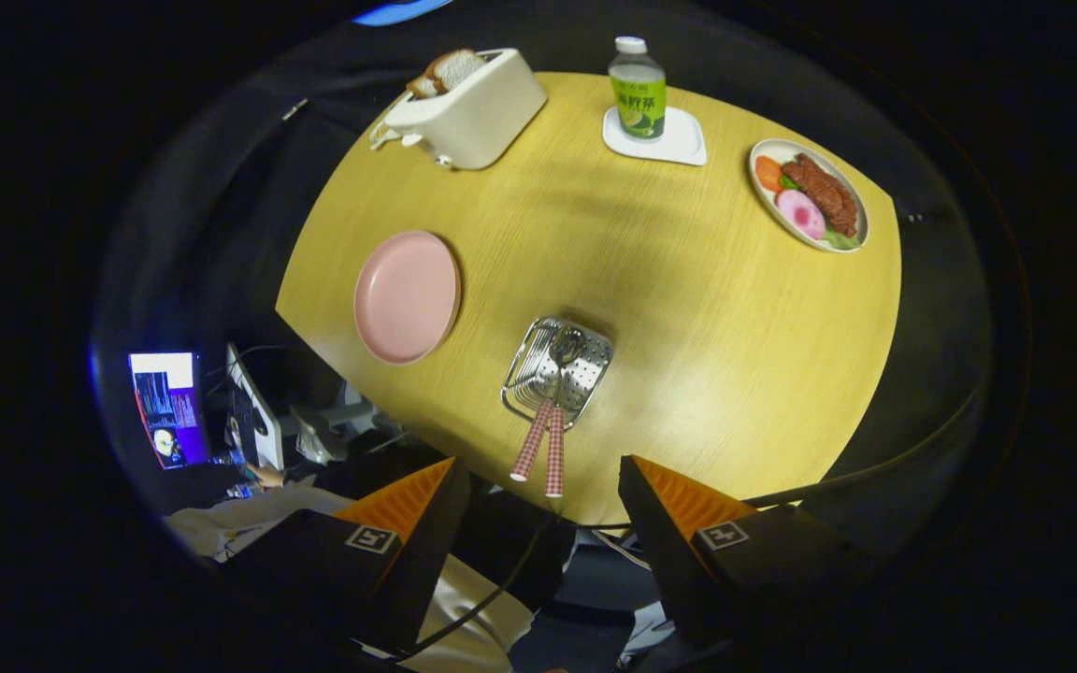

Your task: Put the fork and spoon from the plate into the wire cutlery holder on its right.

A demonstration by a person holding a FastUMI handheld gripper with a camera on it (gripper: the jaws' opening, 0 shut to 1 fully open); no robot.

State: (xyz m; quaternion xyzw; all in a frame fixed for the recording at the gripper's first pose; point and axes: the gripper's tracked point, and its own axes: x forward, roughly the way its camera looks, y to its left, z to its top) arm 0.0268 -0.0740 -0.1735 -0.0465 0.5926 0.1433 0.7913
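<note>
Yellow table (688,308), gripper (543,486) fingers apart.

Light falls from above onto the wooden table (688,308), brightest at the picture's centre, with a soft shadow band across its upper middle. Surroundings sink into darkness. Fisheye bending curves the table's edges; a monitor (165,407) glows lower left.
</note>
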